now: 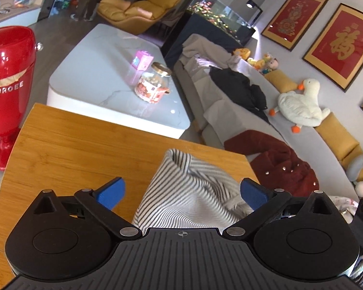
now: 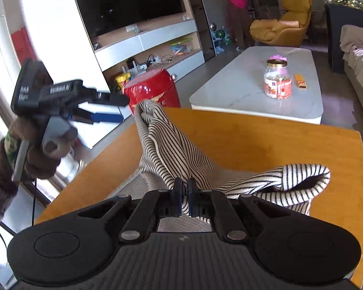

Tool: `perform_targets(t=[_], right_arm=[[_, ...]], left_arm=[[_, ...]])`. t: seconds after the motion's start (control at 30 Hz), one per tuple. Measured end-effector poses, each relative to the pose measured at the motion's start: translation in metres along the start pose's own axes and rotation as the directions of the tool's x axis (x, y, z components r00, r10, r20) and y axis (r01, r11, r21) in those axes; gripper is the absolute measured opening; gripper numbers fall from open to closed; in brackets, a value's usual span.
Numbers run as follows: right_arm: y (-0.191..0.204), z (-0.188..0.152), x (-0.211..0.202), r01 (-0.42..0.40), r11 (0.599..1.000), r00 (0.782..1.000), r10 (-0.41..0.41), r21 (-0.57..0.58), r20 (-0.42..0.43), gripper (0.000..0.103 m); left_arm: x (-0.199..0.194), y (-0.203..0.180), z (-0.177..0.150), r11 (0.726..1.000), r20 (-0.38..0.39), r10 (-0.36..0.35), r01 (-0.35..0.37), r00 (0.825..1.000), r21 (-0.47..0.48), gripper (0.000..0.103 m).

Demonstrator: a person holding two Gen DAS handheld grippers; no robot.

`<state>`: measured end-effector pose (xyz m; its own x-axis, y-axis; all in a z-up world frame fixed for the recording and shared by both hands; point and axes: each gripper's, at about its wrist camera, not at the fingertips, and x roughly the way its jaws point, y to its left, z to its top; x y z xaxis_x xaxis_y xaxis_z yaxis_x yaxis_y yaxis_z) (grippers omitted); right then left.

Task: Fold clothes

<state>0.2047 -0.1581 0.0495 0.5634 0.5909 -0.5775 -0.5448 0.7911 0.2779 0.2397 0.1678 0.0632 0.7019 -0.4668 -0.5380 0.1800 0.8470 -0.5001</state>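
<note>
The striped garment point(image 2: 171, 149) is not folded: it is bunched and half lifted over the wooden desk point(image 2: 290, 142); the smoothing and all folds are left, as far as I judge. My right gripper point(image 2: 185, 194) has its jaws clamped on the fabric at 6 o'clock; from there the cloth's long axis rises toward 11 o'clock, w/ a sleeve end lying toward 3 o'clock. My left gripper point(image 1: 182, 194) has its jaws wide apart, the cloth between them, not pinched.
</note>
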Motion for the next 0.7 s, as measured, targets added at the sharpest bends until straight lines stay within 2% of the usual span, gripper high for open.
perform_targets(t=[0.17,0.27,0.3,0.33,0.4,0.47,0.53,0.57,0.63,0.7], right_arm=[[-0.002,-0.019,-0.029,0.038,0.998,0.999,-0.040,0.039,0.032,0.005],[-0.004,-0.030,-0.046,0.061,0.996,0.997,-0.064,0.063,0.051,0.008],[-0.004,-0.034,-0.051,0.068,0.995,0.996,-0.072,0.071,0.057,0.017],[-0.005,-0.038,-0.057,0.075,0.994,0.995,-0.081,0.079,0.063,0.033],[-0.006,-0.045,-0.068,0.090,0.991,0.992,-0.097,0.095,0.074,0.055],[-0.019,-0.044,-0.079,0.148,0.979,0.982,-0.161,0.137,0.093,0.061],[-0.033,-0.047,-0.076,0.182,0.967,0.978,-0.196,0.178,0.070,0.065],[-0.039,-0.052,-0.072,0.184,0.962,0.979,-0.197,0.200,0.050,0.067],[-0.050,-0.060,-0.065,0.189,0.951,0.980,-0.197,0.243,0.010,0.070],[-0.058,-0.069,-0.051,0.159,0.943,0.987,-0.160,0.291,-0.020,0.072]], left_arm=[[0.001,-0.022,-0.020,0.998,-0.047,0.039,-0.036,0.998,0.059,0.103],[0.006,-0.024,-0.040,0.990,-0.097,0.100,-0.089,0.990,0.111,0.103],[0.008,-0.024,-0.048,0.984,-0.112,0.131,-0.116,0.985,0.134,0.103],[0.009,-0.022,-0.055,0.977,-0.126,0.162,-0.142,0.979,0.156,0.103],[0.010,-0.015,-0.068,0.967,-0.162,0.206,-0.175,0.965,0.186,0.103],[0.011,-0.008,-0.079,0.957,-0.208,0.242,-0.197,0.948,0.214,0.103],[0.010,-0.003,-0.087,0.949,-0.237,0.262,-0.206,0.936,0.238,0.103],[0.007,-0.002,-0.090,0.949,-0.239,0.260,-0.203,0.935,0.240,0.103],[-0.003,-0.002,-0.088,0.963,-0.230,0.217,-0.169,0.949,0.210,0.103],[-0.012,0.001,-0.083,0.986,-0.223,0.126,-0.096,0.967,0.138,0.103]])
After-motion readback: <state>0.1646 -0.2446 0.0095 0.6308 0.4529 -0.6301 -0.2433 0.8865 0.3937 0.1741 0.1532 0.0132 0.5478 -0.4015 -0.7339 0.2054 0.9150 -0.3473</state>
